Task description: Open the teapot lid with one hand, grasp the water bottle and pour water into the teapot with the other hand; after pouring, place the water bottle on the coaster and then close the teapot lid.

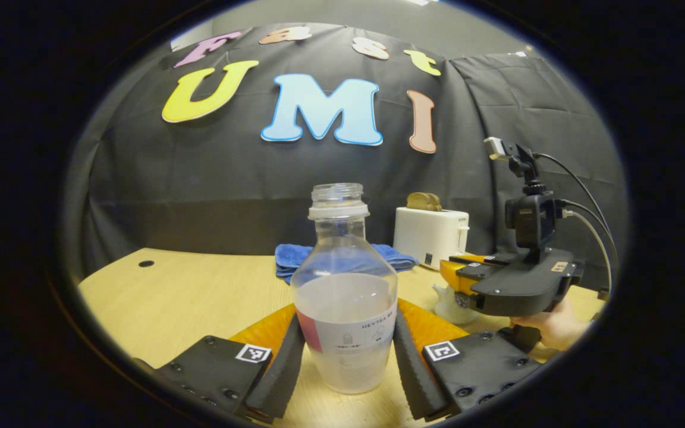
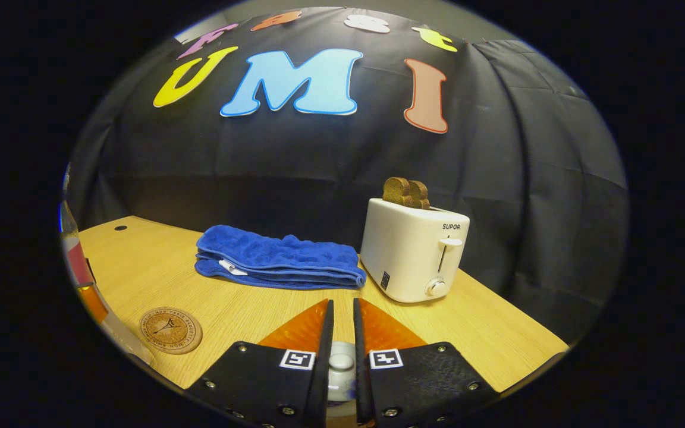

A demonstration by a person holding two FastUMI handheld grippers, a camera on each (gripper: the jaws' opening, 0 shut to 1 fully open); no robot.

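Water bottle point(image 1: 344, 297), uncapped, half full and likely slick, stands on the table point(image 1: 188, 291) between the left gripper's point(image 1: 345, 368) jaws at its lower body; right gripper's point(image 2: 342, 362) jaws pinch the lid knob point(image 2: 341, 361), coaster point(image 2: 170, 330) at nine o'clock.

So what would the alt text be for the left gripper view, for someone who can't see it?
An uncapped water bottle, partly filled, stands on a wooden table between the left gripper's two fingers, which sit close against its sides. To the right, a hand holds the right gripper above a white teapot. Behind are a folded blue towel and a white toaster holding bread.
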